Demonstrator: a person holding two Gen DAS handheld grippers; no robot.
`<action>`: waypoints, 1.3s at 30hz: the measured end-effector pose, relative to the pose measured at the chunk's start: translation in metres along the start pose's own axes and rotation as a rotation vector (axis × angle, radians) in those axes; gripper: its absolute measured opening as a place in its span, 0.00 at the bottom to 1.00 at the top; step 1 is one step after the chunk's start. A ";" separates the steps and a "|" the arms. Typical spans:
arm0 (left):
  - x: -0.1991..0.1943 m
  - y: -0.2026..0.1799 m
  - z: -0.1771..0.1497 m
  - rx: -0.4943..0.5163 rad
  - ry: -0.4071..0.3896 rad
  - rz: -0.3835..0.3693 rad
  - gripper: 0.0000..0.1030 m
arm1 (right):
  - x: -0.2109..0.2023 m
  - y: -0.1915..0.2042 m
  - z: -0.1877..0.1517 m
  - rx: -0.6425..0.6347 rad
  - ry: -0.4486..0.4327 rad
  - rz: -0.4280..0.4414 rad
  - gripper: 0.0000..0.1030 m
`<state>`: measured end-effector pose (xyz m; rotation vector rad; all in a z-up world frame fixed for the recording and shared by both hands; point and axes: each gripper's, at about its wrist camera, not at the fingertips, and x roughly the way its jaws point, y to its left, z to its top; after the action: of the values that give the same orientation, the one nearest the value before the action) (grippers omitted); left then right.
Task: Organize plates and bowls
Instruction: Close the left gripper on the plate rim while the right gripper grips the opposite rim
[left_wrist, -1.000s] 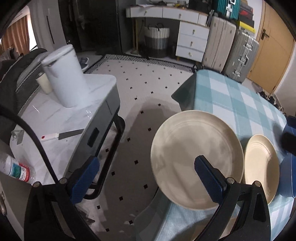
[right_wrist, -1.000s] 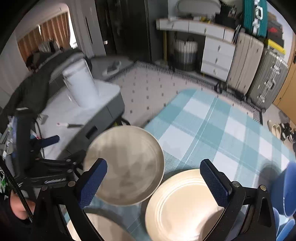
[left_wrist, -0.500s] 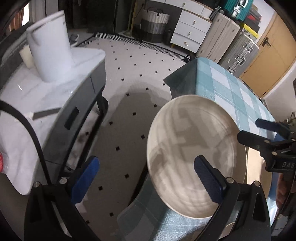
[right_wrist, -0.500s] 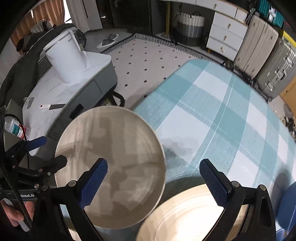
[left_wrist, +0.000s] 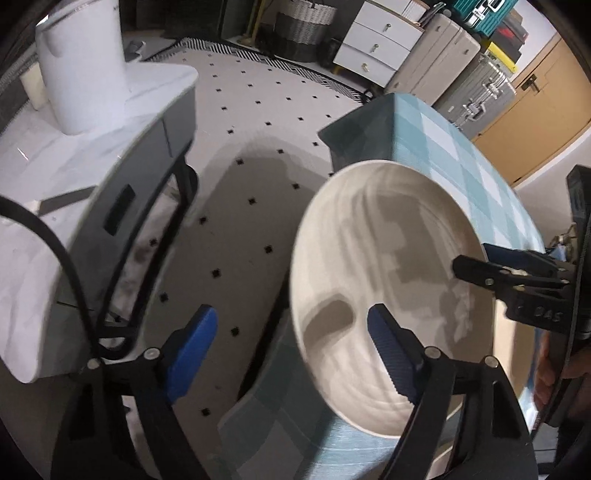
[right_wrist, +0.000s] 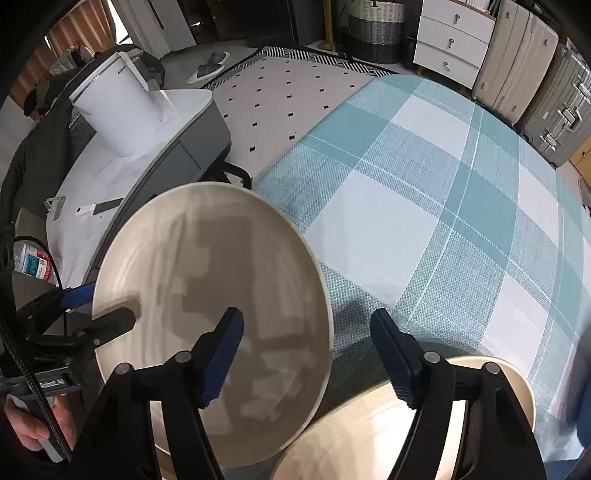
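Checked table (right_wrist: 424, 206) spreading wide under action; large beige plate (right_wrist: 210, 314) tilting at near-left corner, overhanging edge, smaller plate (right_wrist: 406, 424) lying just beside. Left gripper (left_wrist: 291, 332) and right gripper (right_wrist: 306, 350) both half open, straddling rim, gripping nothing yet. Advice: be closing squarely on rim before lifting toward smaller plate. Versus half-second back: jaws narrowing, plate tipping steeper

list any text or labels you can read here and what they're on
"DAS": raised letters, partly cut off, on the right gripper body, seen from the left wrist.
"obotAI": first letters hidden, white label on the left gripper body.
White bucket: small rim print, too blurred.
Bottle label: unreadable.
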<state>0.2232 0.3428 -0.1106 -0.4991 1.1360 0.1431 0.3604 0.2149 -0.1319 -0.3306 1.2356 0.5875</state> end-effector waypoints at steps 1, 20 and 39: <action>0.000 0.000 0.000 -0.007 0.001 -0.010 0.71 | 0.001 -0.001 0.000 0.001 0.002 -0.003 0.57; -0.004 0.004 0.002 -0.034 0.046 -0.082 0.12 | 0.001 -0.002 -0.003 0.047 -0.001 0.011 0.17; -0.013 -0.003 0.000 0.006 0.068 -0.032 0.12 | -0.019 -0.006 -0.008 0.102 -0.034 0.027 0.11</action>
<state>0.2184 0.3416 -0.0982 -0.5196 1.1943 0.0951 0.3536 0.2013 -0.1171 -0.2181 1.2339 0.5490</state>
